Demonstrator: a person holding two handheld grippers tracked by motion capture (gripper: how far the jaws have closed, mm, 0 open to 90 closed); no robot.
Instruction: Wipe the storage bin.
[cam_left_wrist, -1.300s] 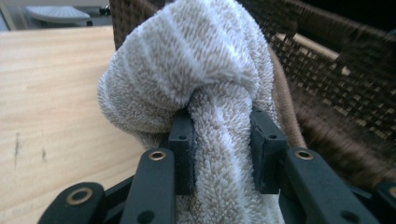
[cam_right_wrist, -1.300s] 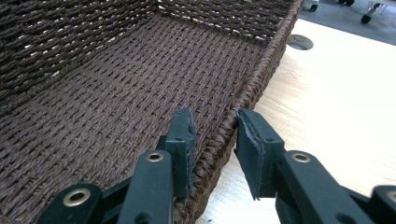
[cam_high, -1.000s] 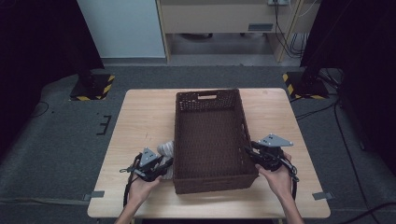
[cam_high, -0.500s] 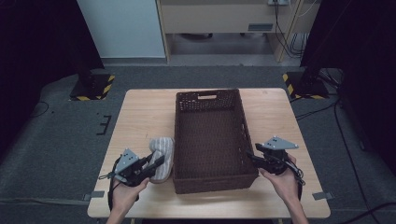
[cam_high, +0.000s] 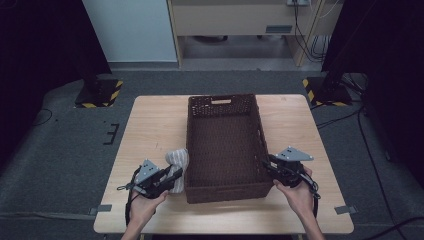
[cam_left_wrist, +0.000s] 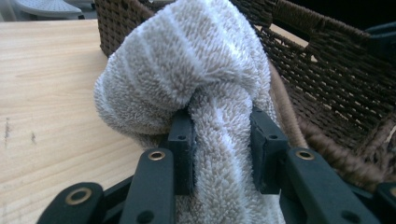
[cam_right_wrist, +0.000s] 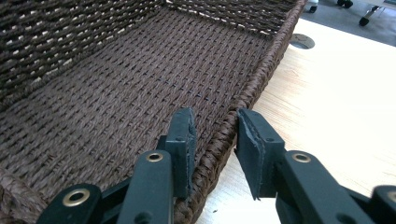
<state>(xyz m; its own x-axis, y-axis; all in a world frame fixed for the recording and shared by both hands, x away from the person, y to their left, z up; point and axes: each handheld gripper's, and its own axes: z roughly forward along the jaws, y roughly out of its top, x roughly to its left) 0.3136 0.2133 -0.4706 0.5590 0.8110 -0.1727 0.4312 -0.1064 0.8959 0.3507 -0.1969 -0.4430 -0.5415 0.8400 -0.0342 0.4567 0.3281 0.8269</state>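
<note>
A beige striped towel (cam_high: 178, 158) is bunched up on the wooden table (cam_high: 150, 120), against the left wall of a dark brown wicker basket (cam_high: 223, 98). My left gripper (cam_high: 171, 176) is shut on the towel's lower fold. In the left gripper view the towel (cam_left_wrist: 187, 60) bulges above the left gripper (cam_left_wrist: 222, 126), with the basket (cam_left_wrist: 336, 79) just to its right. My right gripper (cam_high: 270, 168) is at the basket's near right rim. In the right gripper view the right gripper (cam_right_wrist: 212, 123) straddles the basket wall (cam_right_wrist: 261, 65), one jaw inside and one outside, pressed on the rim.
The basket holds nothing and has a handle cut-out (cam_high: 221, 101) in its far wall. Bare tabletop lies to both sides of it, wider on the left. Black stands (cam_high: 95, 90) with striped bases sit on the floor beyond the table's far corners.
My left gripper with the towel swung out to the left, then came back toward the basket's left wall. The right gripper stayed on the rim.
</note>
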